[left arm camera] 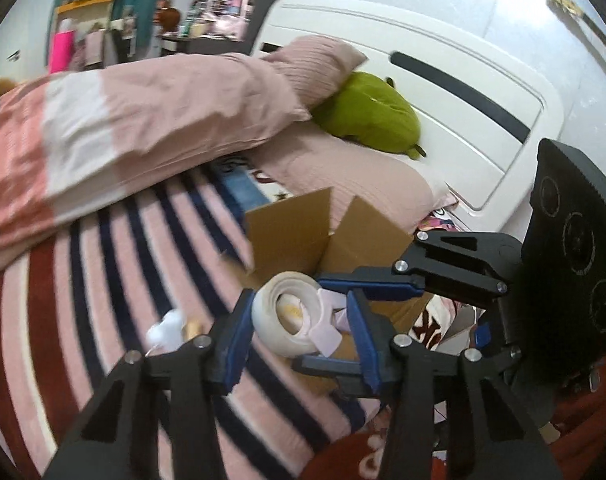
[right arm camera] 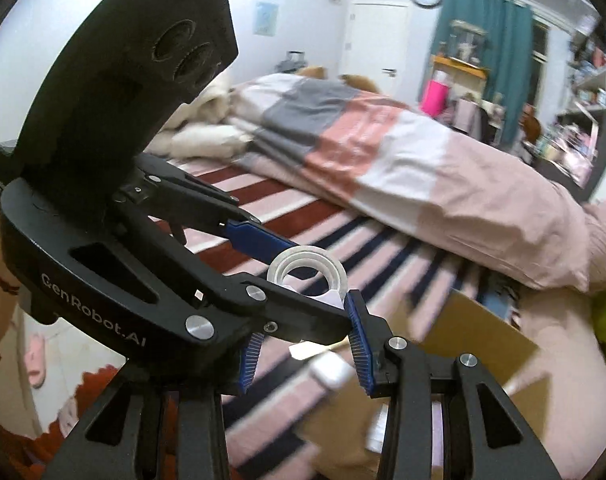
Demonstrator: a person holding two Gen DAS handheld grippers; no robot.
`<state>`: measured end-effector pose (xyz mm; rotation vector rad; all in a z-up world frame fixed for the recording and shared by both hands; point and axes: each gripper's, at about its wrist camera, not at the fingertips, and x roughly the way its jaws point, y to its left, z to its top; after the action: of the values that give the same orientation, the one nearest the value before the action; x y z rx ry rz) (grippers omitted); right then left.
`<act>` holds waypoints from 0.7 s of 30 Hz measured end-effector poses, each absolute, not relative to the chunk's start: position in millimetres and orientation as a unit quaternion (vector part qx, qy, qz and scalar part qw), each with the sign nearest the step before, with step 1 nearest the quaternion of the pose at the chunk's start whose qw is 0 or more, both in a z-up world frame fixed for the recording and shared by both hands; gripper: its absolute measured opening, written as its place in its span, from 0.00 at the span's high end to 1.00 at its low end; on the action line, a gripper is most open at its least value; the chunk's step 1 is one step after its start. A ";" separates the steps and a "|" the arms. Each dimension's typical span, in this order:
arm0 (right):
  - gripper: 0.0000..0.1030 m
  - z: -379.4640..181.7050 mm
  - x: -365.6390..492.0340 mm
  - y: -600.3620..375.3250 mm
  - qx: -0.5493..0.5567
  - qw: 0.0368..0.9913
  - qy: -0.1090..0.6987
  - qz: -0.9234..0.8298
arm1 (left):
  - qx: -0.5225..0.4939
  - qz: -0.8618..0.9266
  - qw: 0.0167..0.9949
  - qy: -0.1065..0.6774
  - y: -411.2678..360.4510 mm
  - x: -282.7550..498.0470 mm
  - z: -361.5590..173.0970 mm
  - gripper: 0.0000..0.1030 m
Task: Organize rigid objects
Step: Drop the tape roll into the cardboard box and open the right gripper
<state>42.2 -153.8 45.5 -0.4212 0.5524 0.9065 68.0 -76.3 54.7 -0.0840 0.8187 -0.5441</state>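
Above the striped bed [left arm camera: 103, 280], the left claw [left arm camera: 299, 320] grips a tape roll [left arm camera: 287, 316] while the right claw [right arm camera: 303, 356], narrowed, holds something I cannot identify; next, both loads likely go into the cardboard box [left arm camera: 303, 232] just beyond.

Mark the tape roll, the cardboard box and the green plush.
tape roll [left arm camera: 291, 312], left wrist view, white outer face.
cardboard box [left arm camera: 291, 232], left wrist view, raised flap.
green plush [left arm camera: 367, 112], left wrist view, body.
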 end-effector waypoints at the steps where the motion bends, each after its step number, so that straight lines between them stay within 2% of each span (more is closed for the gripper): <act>1: 0.66 45.9 48.7 -162.1 -0.195 0.844 0.264 0.424 | -0.036 -0.266 0.878 0.397 -86.5 75.2 54.1 0.59; 12: 0.65 22.6 116.0 -227.8 -0.170 0.849 0.355 0.352 | -0.020 -0.283 0.849 0.446 -150.1 137.8 20.4 0.59; 14: 0.65 16.3 123.4 -231.9 -0.165 0.845 0.377 0.341 | -0.016 -0.273 0.851 0.449 -150.6 138.2 17.4 0.47; 15: 0.63 13.4 124.3 -234.1 -0.165 0.845 0.382 0.336 | -0.012 -0.265 0.855 0.445 -149.3 136.1 18.1 0.35; 16: 0.54 11.1 124.3 -235.4 -0.167 0.844 0.388 0.331 | -0.005 -0.257 0.862 0.438 -148.0 132.8 19.8 0.27; 17: 0.43 9.5 125.1 -235.7 -0.170 0.844 0.391 0.327 | 0.000 -0.250 0.866 0.433 -145.8 130.3 21.1 0.24; 19: 0.33 8.1 121.3 -235.9 -0.170 0.845 0.390 0.324 | 0.010 -0.229 0.879 0.418 -139.2 119.5 28.1 0.19; 21: 0.31 9.2 118.0 -237.8 -0.162 0.840 0.392 0.338 | 0.015 -0.210 0.889 0.406 -130.1 110.0 34.0 0.19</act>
<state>118.0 -237.8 9.2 -0.3422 0.8293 0.7145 110.0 -130.1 34.0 0.0318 0.8432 -0.4355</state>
